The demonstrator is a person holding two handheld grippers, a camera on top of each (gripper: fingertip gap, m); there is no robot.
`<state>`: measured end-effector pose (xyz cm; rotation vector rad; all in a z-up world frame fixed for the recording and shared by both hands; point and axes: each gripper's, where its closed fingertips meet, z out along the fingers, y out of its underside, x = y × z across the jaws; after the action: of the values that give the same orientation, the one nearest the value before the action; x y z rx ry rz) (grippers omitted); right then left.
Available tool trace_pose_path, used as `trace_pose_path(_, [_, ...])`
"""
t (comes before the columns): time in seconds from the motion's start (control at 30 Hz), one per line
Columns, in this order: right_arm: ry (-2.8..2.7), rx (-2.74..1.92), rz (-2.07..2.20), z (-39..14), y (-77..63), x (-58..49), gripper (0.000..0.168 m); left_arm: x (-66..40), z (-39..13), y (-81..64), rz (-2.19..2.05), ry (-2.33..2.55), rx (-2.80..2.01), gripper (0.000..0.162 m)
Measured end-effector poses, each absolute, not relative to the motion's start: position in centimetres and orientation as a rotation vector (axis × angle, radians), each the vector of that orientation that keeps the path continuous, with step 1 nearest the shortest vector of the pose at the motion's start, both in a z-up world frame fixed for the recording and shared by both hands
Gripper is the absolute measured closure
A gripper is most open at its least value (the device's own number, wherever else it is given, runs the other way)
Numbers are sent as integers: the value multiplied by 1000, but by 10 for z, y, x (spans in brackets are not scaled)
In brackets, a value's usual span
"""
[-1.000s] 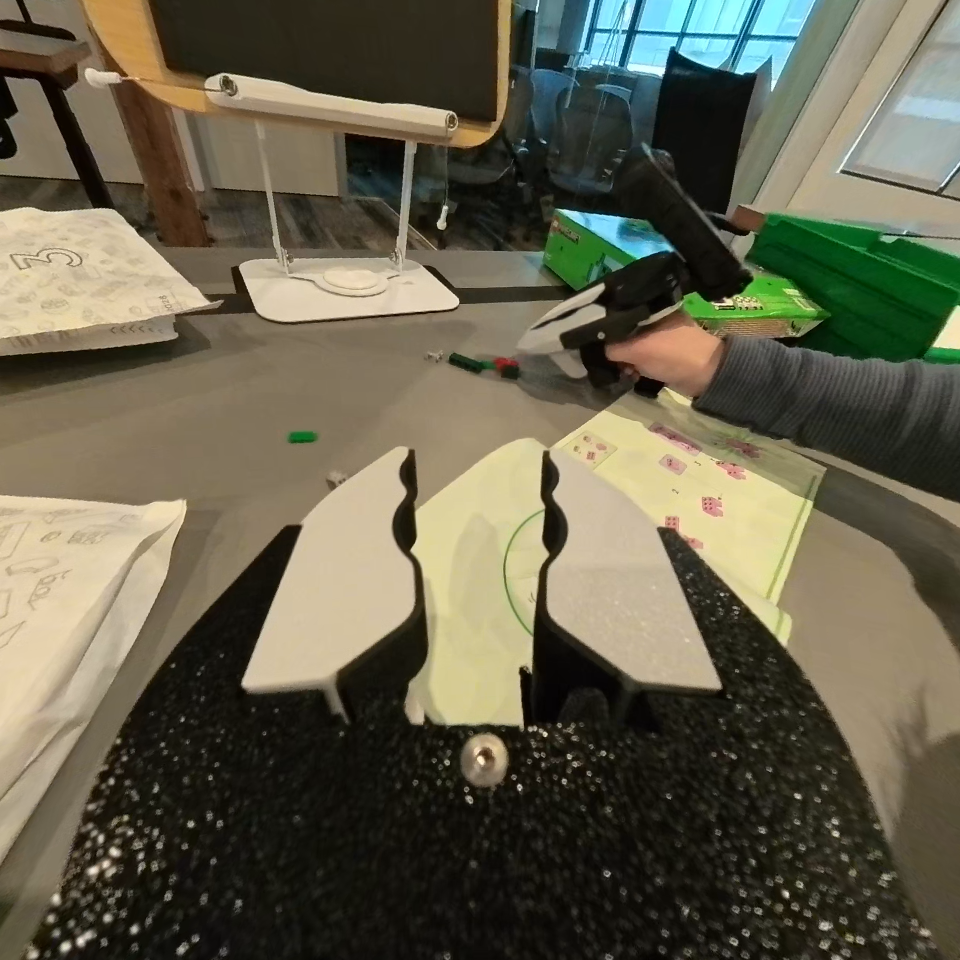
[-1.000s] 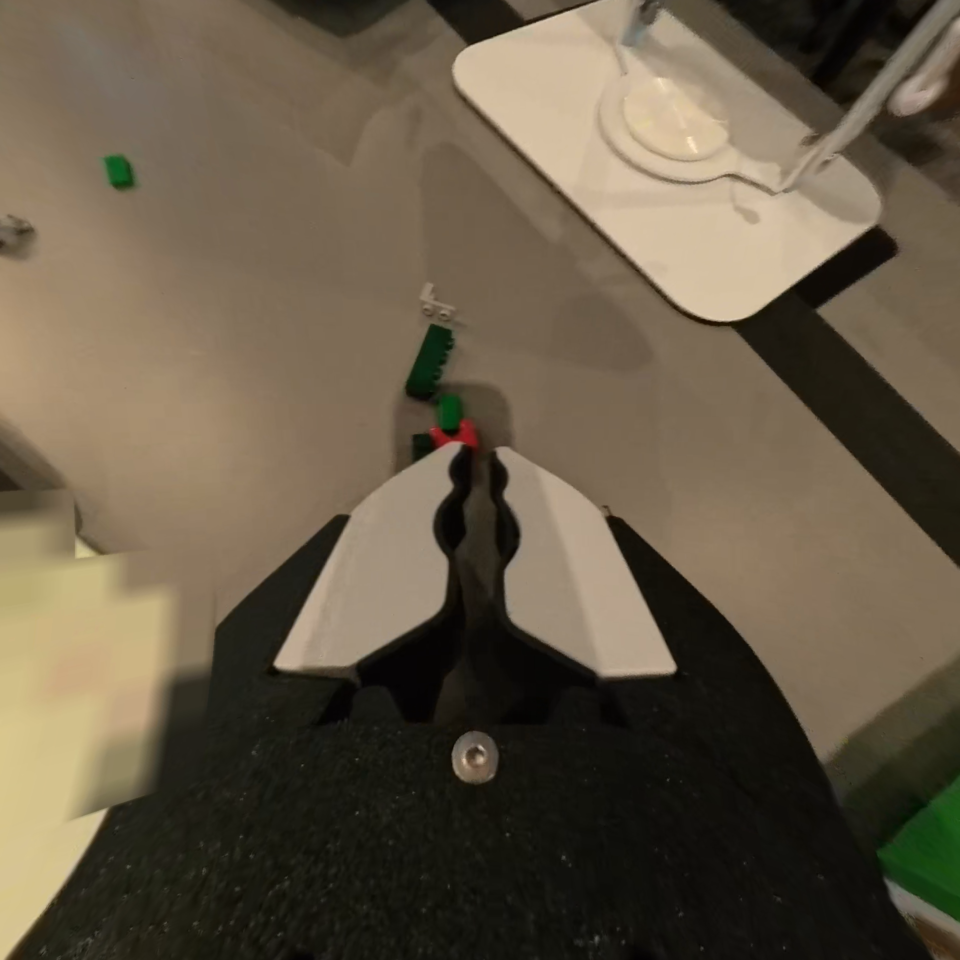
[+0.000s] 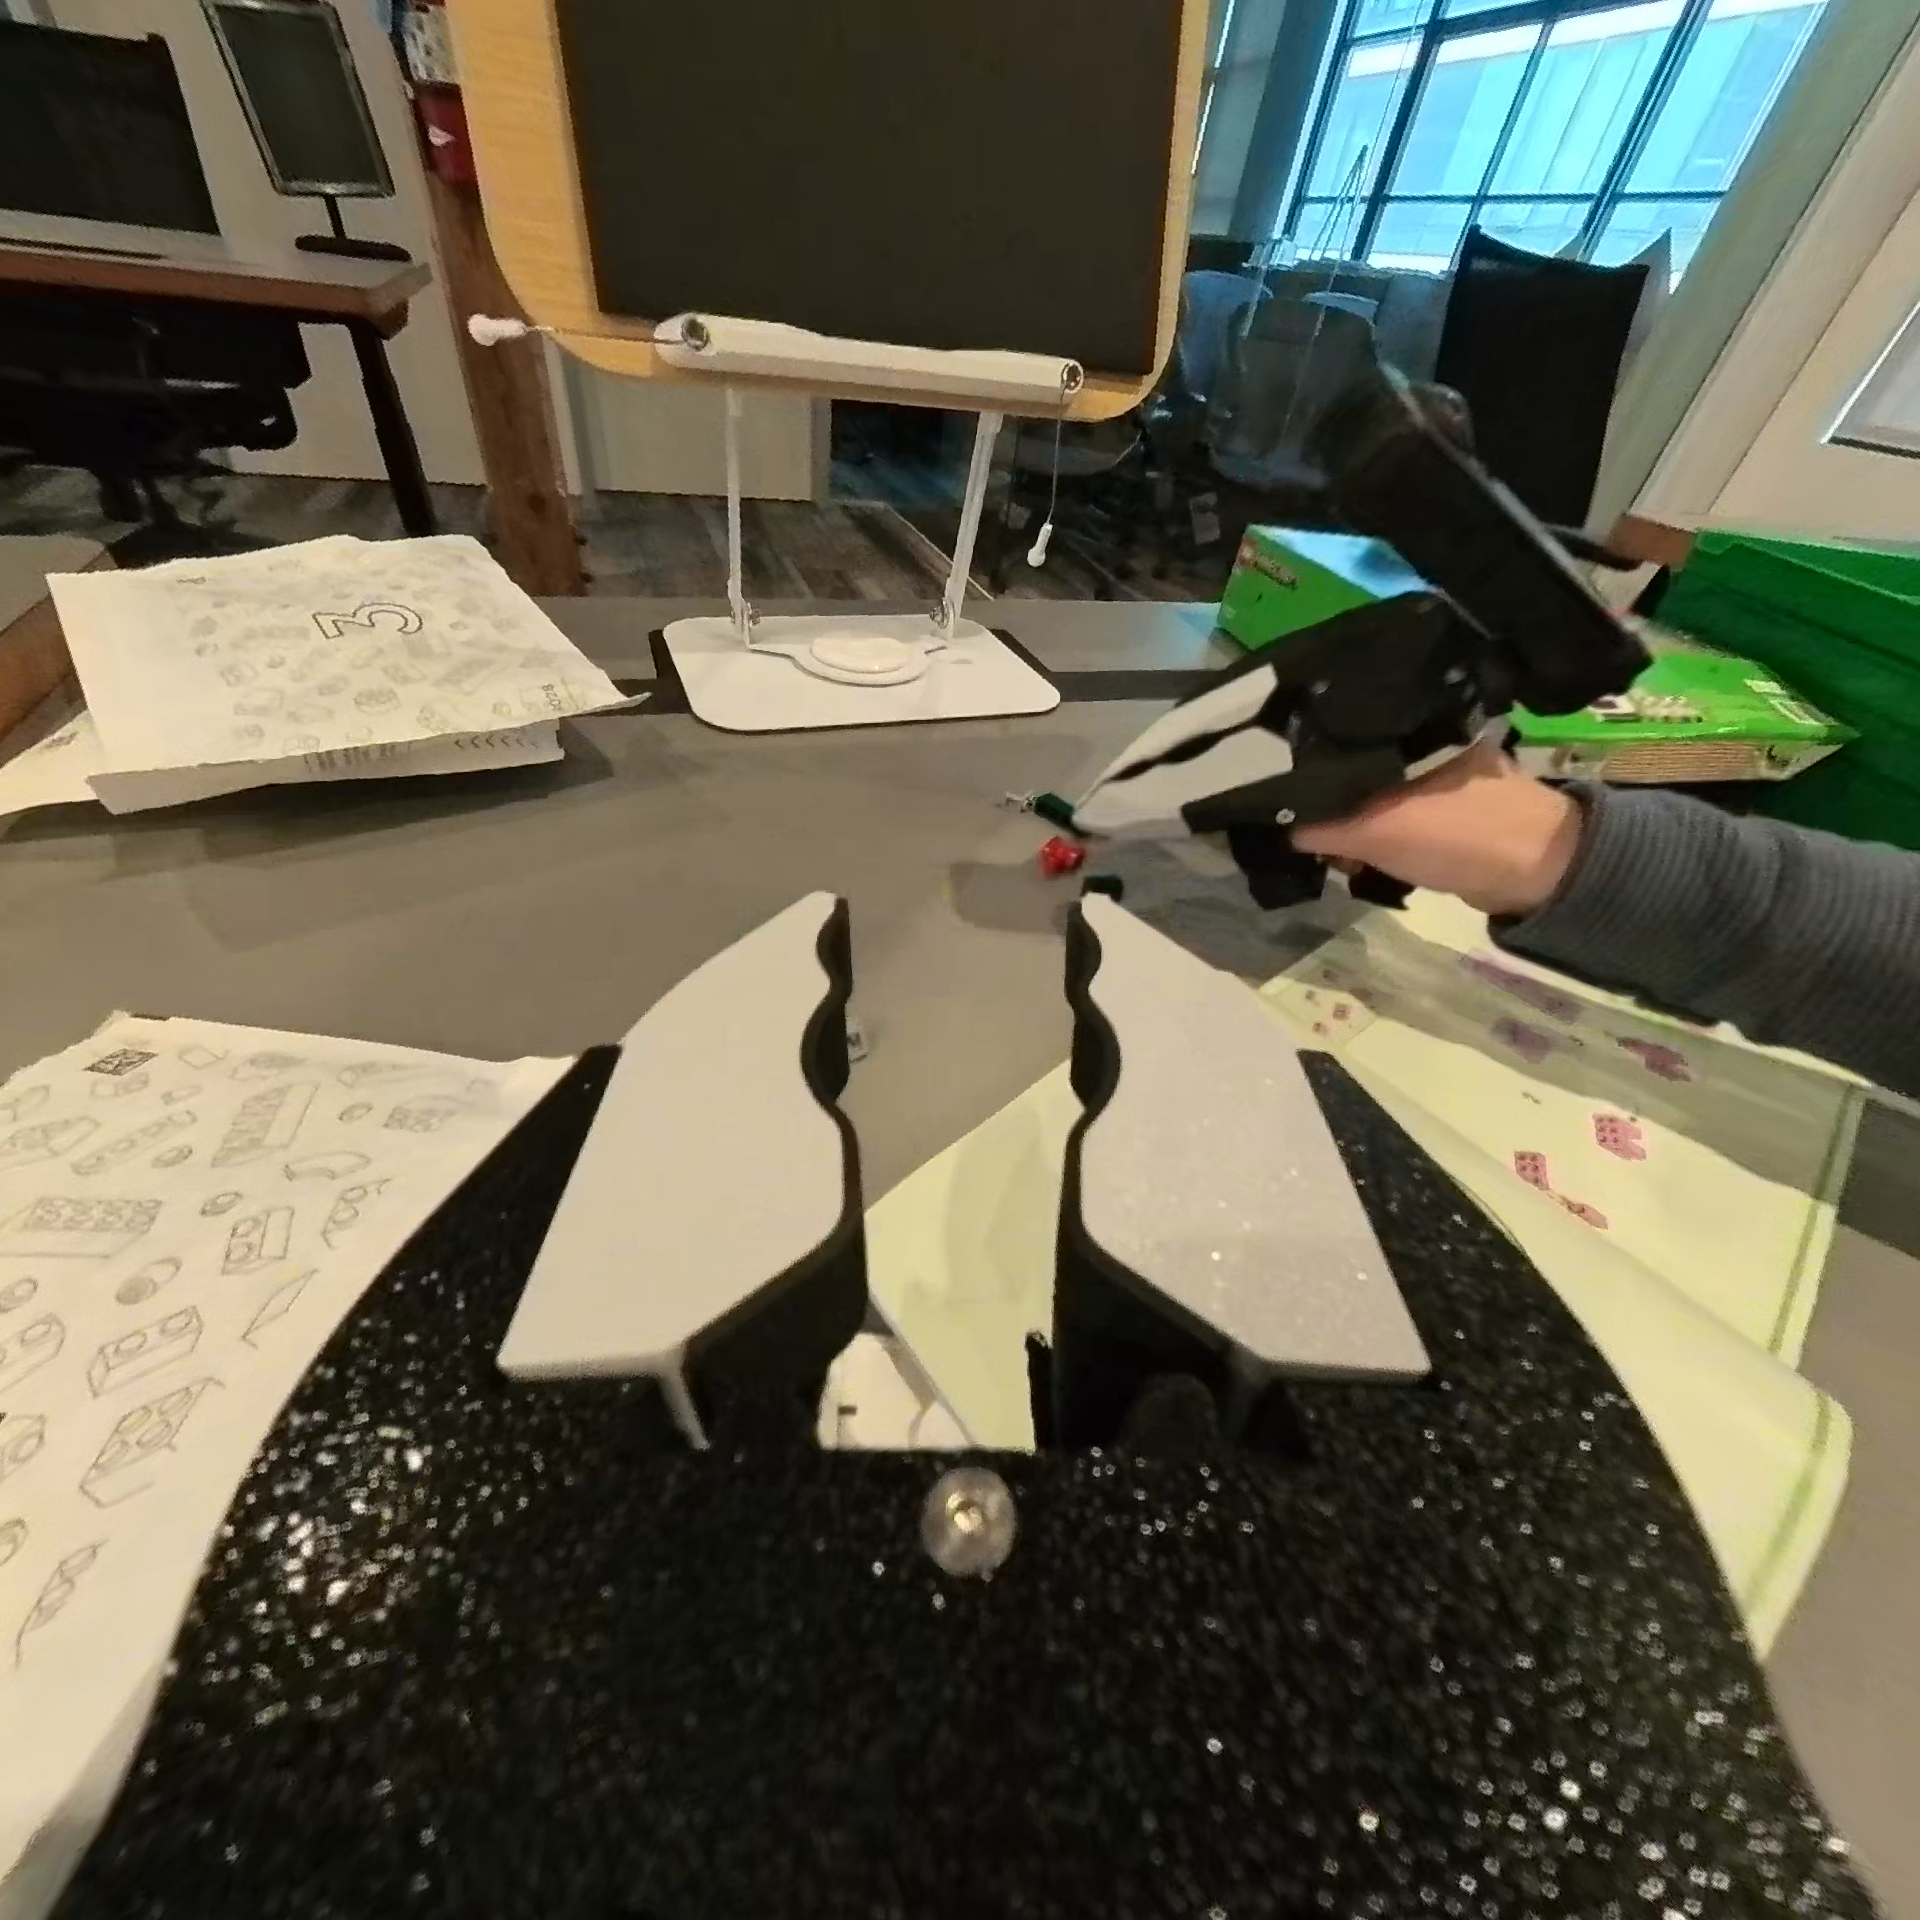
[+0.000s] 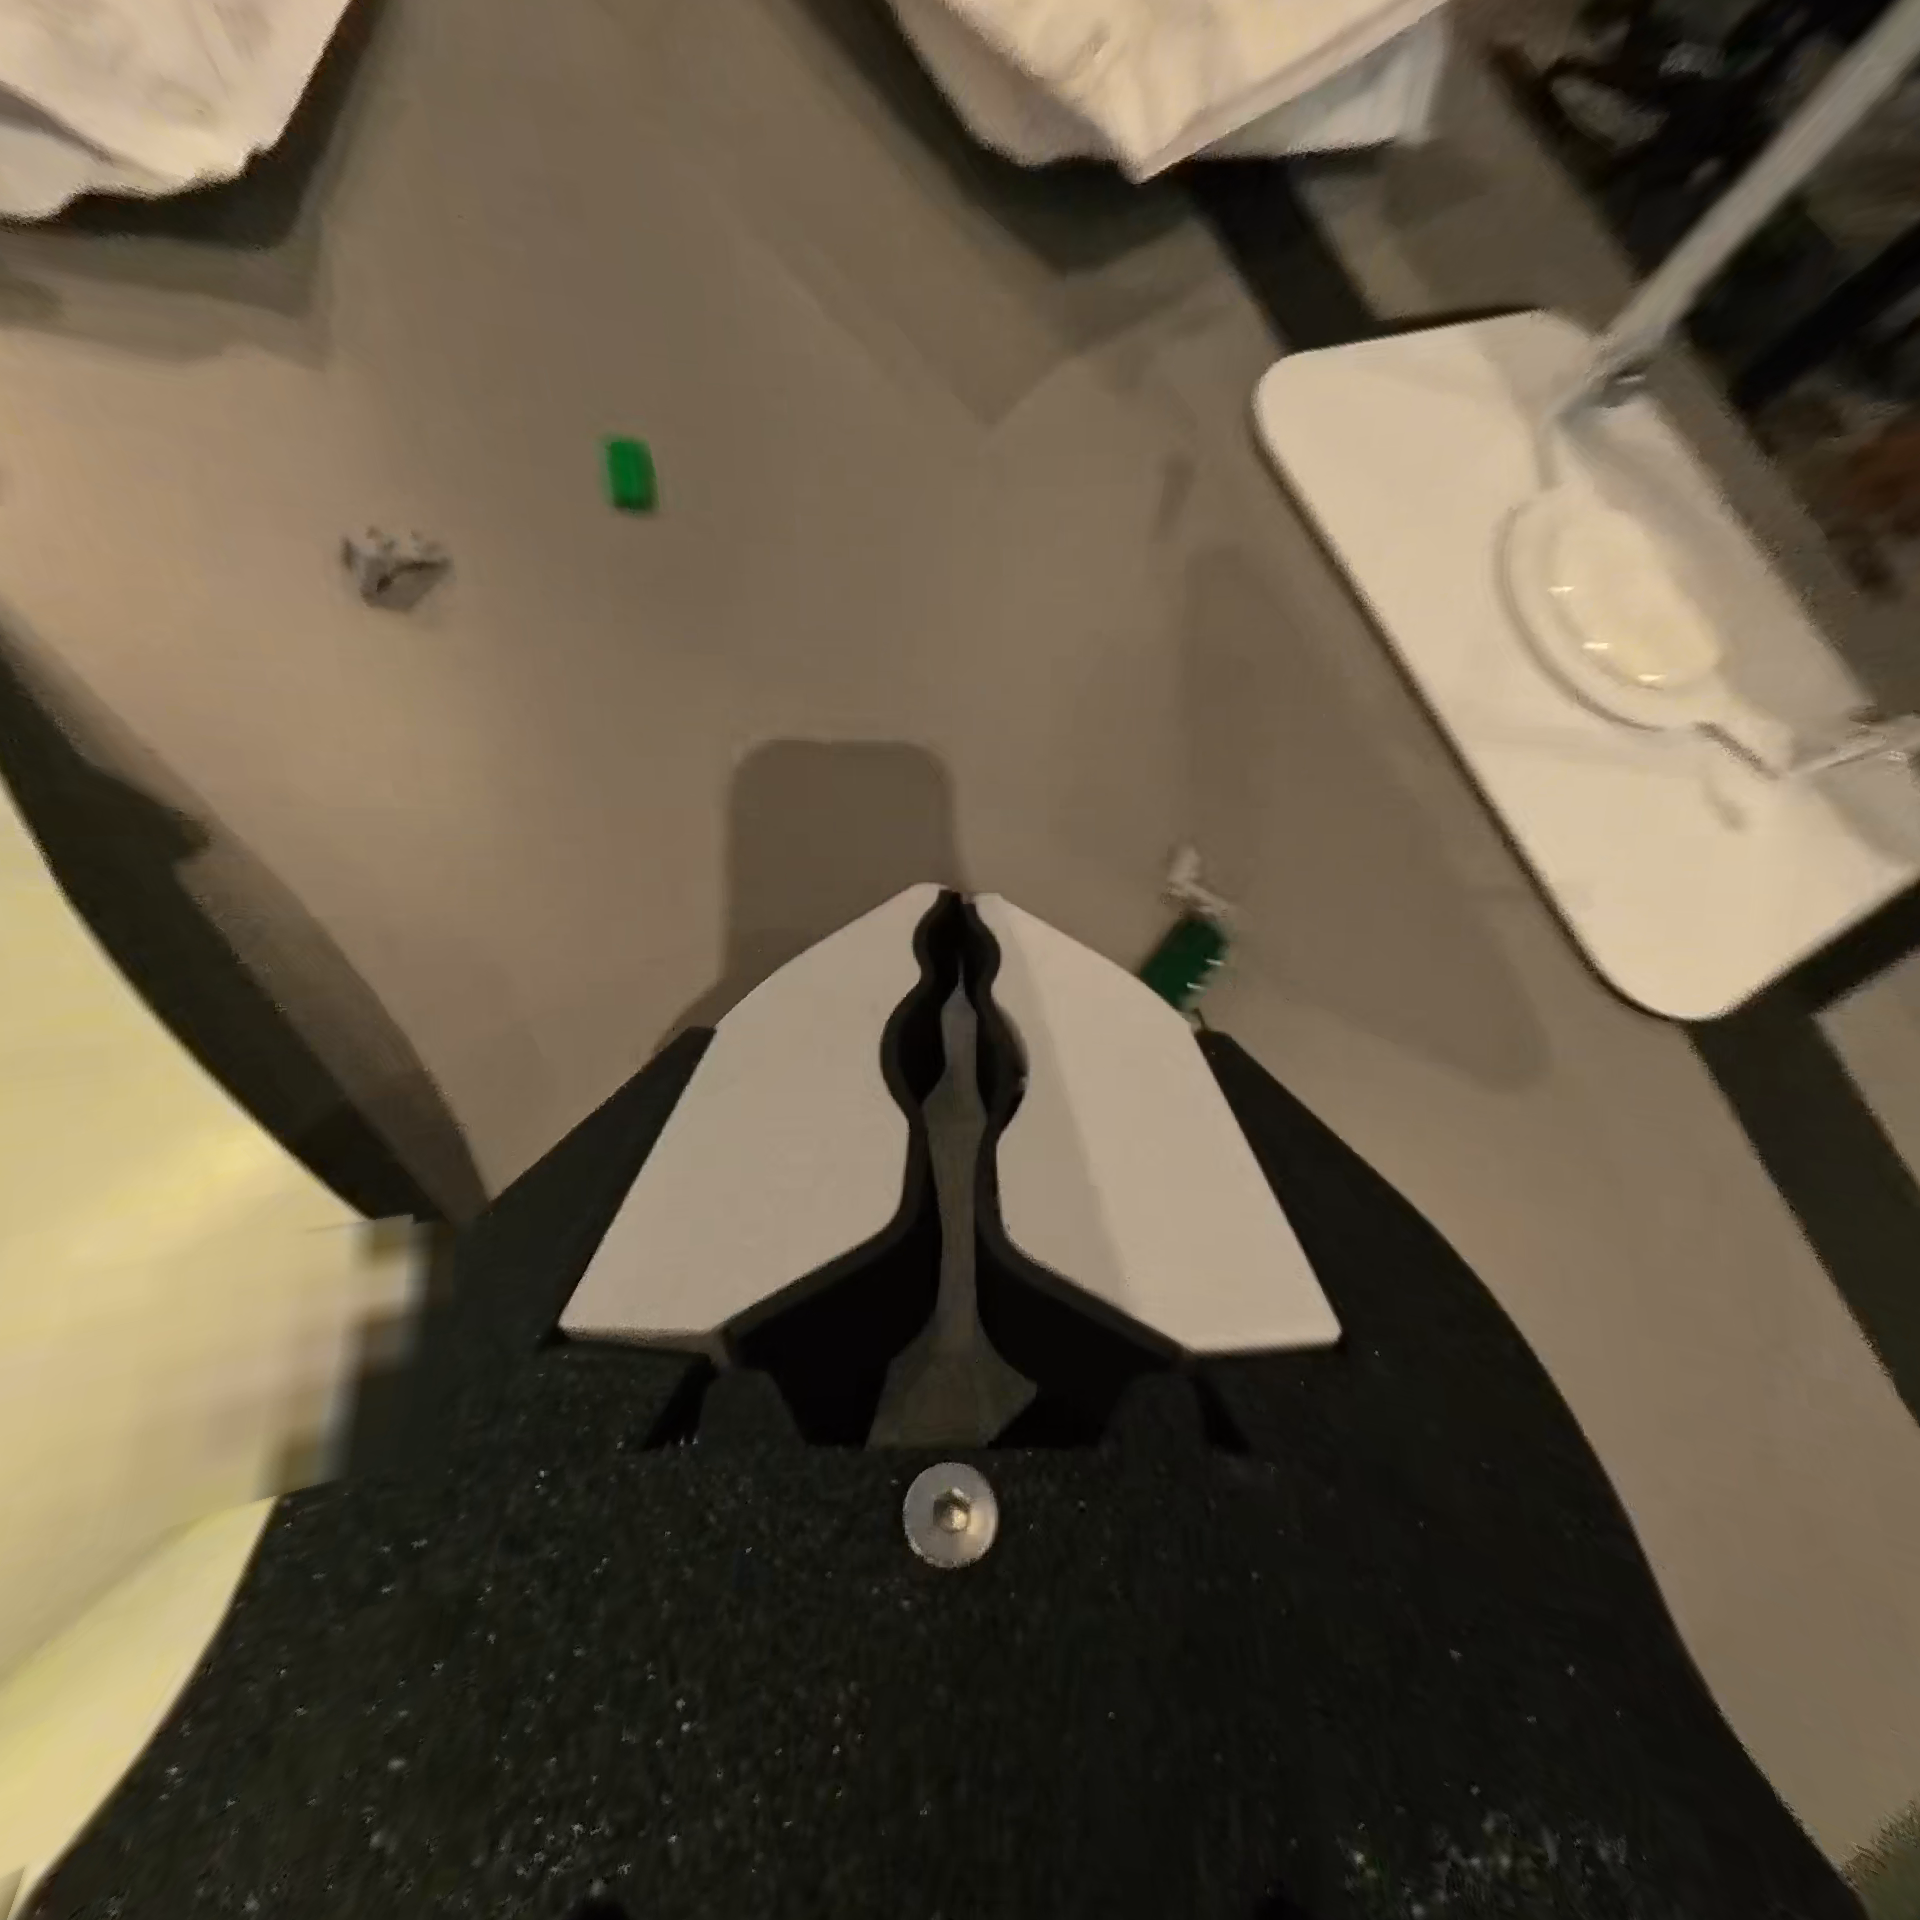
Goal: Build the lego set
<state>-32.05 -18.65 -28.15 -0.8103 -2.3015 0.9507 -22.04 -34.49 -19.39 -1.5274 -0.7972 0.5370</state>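
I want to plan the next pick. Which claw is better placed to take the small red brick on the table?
Probably the right claw: it hangs just beside the red brick, though its jaws are shut and must open first. The left claw is open, but sits farther back, over the instruction sheet.

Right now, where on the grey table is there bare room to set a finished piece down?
Bare grey table lies between the white printed paper bags, the white lamp base and the open left gripper. Crowded: small red brick and dark green bricks beside the right gripper.
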Motion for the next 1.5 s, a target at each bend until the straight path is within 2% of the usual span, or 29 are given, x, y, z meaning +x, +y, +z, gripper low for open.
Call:
trace_pose_path(0.23, [-2337, -1161, 1011, -300, -153, -333, 102, -222, -197, -334, 518, -766, -1530, 124])
trace_pose_path(0.27, [-2333, -1160, 991, -302, -153, -334, 103, -222, -197, -333, 516, -763, -1530, 124])
trace_pose_path(0.43, [-2247, -1171, 883, -301, -150, -351, 137, -221, -198, -330, 513, -750, -1547, 124])
trace_pose_path(0.63, [-2299, -1343, 842, -309, -147, -357, 154, -220, -196, -336, 521, -750, -1547, 124])
trace_pose_path(0.73, [-2322, -1340, 818, -308, -150, -359, 156, -220, -197, -341, 531, -756, -1547, 124])
trace_pose_path(0.9, [-2470, -1059, 1132, -280, -237, -346, 156, -224, -204, -352, 551, -811, -1557, 125])
trace_pose_path(1.13, [-2655, -699, 1073, -295, -325, -325, 156, -221, -205, -365, 571, -847, -1571, 125])
trace_pose_path(1.17, [-2682, -680, 1074, -299, -329, -322, 153, -219, -204, -367, 575, -850, -1566, 125])
trace_pose_path(1.2, [-2699, -679, 1069, -302, -331, -319, 140, -217, -204, -368, 579, -851, -1561, 125])
trace_pose_path(1.23, [-2701, -671, 1069, -301, -329, -317, 128, -216, -203, -368, 583, -850, -1556, 125])
trace_pose_path(1.27, [-2682, -663, 1076, -296, -323, -317, 124, -214, -203, -368, 591, -849, -1551, 125])
trace_pose_path(1.4, [-2497, -744, 1090, -250, -253, -323, 132, -208, -197, -367, 654, -825, -1519, 129])
trace_pose_path(1.5, [-2469, -869, 970, -251, -182, -325, 136, -208, -188, -364, 722, -794, -1483, 129])
